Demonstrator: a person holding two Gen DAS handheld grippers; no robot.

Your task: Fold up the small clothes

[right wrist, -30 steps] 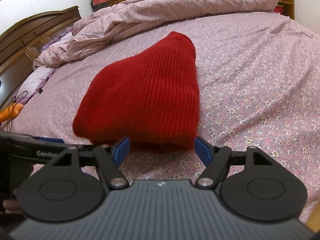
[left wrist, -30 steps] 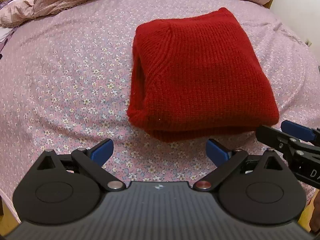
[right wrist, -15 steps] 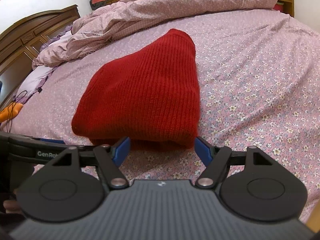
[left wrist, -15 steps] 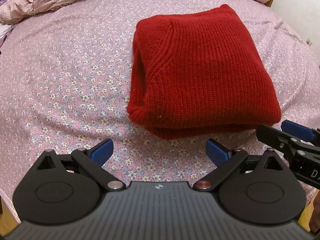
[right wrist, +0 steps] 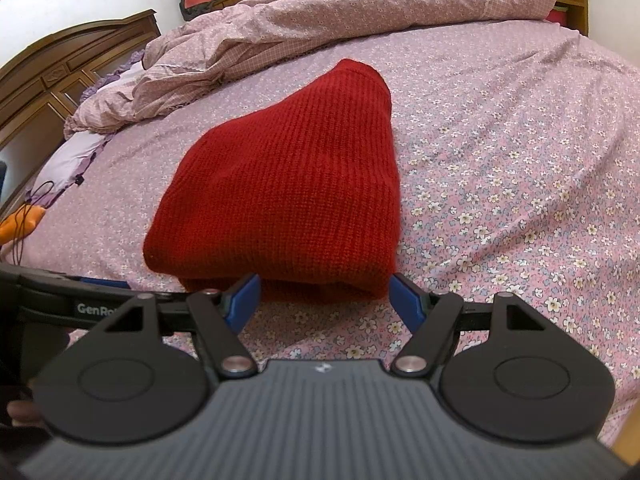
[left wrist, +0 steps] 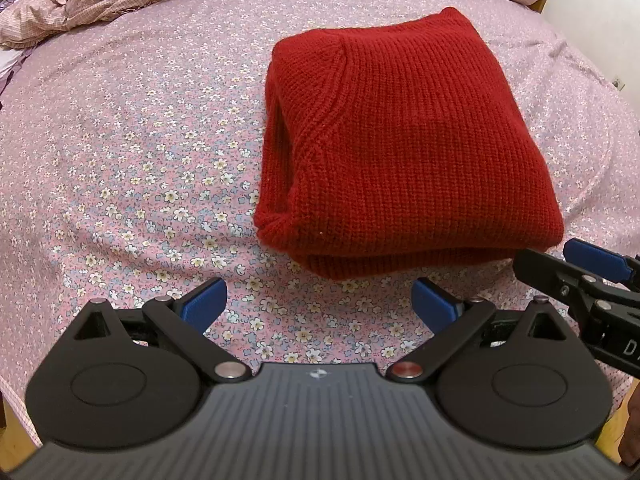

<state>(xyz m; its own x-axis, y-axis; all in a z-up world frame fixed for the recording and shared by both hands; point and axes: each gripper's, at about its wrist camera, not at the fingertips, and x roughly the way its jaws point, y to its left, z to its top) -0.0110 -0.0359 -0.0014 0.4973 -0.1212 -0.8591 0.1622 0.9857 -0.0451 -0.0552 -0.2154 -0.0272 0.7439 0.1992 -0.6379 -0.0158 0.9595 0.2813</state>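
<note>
Little has shifted since the earlier frames: both tools hang where they were, and the red sweater [left wrist: 404,148] sits only slightly lower in the left view. Nearest the left camera, the left tool [left wrist: 319,300] is spread wide with nothing between its blue fingers [left wrist: 205,300], poised over the flowered bedsheet [left wrist: 132,168] just short of the sweater's near fold. Only this view shows the layered, open left side of the folded garment, and the right tool reaching in at the right edge. From the right camera, the right tool [right wrist: 324,300] is likewise agape, its blue fingers [right wrist: 404,298] flanking the sweater's [right wrist: 288,192] near edge, though contact cannot be judged. The left tool's dark body crosses that view's left margin. Farther back, seen fully only here, a rumpled quilt [right wrist: 320,20] lies across the bed's far side, with a wooden headboard [right wrist: 52,76] at left.
</note>
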